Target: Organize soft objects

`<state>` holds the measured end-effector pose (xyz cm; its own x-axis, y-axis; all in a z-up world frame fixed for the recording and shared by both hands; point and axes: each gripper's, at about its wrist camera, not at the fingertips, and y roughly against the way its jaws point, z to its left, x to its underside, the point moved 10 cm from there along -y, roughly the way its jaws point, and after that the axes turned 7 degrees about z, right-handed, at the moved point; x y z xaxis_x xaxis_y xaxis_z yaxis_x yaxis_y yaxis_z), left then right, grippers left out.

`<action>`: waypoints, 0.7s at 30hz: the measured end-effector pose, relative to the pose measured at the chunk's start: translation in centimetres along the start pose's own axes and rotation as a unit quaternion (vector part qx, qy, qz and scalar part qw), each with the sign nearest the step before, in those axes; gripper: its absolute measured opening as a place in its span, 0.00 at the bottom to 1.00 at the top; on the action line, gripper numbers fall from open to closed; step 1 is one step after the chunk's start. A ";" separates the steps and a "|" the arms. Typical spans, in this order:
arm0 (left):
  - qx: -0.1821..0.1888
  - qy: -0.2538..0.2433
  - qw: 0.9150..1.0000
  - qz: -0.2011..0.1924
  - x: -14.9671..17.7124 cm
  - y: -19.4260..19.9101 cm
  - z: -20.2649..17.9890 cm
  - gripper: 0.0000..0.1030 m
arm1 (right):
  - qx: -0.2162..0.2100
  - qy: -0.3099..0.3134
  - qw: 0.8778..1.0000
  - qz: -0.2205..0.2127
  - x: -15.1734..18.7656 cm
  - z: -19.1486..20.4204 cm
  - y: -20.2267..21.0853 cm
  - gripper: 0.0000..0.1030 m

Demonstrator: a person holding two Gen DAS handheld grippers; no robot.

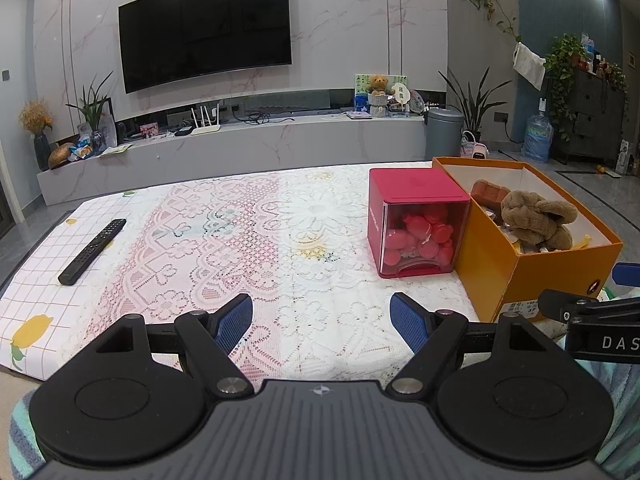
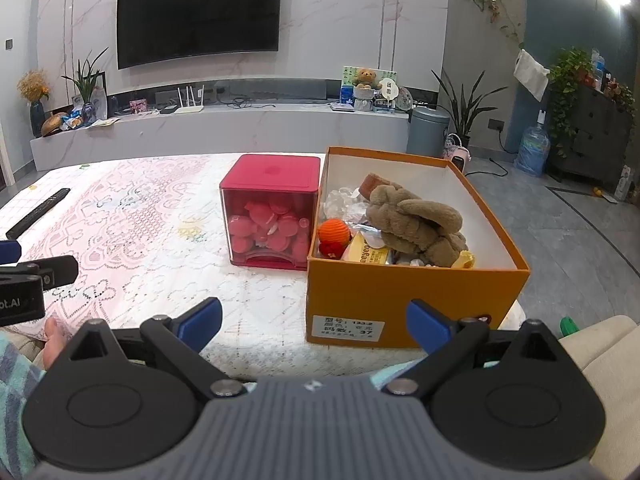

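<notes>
Right wrist view: the lace-covered counter (image 2: 152,216) is seen carrying an orange shoebox (image 2: 416,300), in which a brown plush toy (image 2: 416,220) lies on top of an orange knitted ball (image 2: 334,232), a yellow packet and clear wrappers. Just beside the box, on its left, a red cube container (image 2: 270,216) holding pink pieces is set, and a black remote (image 1: 92,252) lies well apart at the far left. The soft things appear already gathered in the box, so little seems left, though nothing loose can be ruled out beyond the frames. Both the right gripper (image 2: 314,322) and the left gripper (image 1: 322,320) are held with jaws wide and empty. A label on the box shows "133-2" and "37"; "DAS" is read on the neighbouring gripper.
</notes>
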<state>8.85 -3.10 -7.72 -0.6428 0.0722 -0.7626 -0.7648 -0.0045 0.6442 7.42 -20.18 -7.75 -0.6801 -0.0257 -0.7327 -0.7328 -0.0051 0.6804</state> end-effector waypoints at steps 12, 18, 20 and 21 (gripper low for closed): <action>0.003 0.000 1.000 0.001 0.0 0.1 0.0 0.89 | -0.003 0.002 1.000 0.001 0.0 0.1 -0.1 0.94; 0.004 -0.002 1.000 0.000 -0.2 0.3 0.1 0.89 | -0.003 0.001 1.000 0.000 0.0 0.1 0.0 0.94; 0.003 -0.002 1.000 0.001 -0.2 0.3 0.1 0.89 | -0.003 0.001 1.000 0.000 0.0 0.1 0.0 0.94; 0.003 -0.003 1.000 0.001 -0.1 0.3 0.2 0.89 | -0.002 0.000 1.000 -0.001 0.0 0.1 0.0 0.94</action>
<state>8.73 -2.96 -7.41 -0.6445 0.0781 -0.7606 -0.7629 0.0017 0.6465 7.40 -20.06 -7.73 -0.6793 -0.0265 -0.7334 -0.7335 -0.0097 0.6797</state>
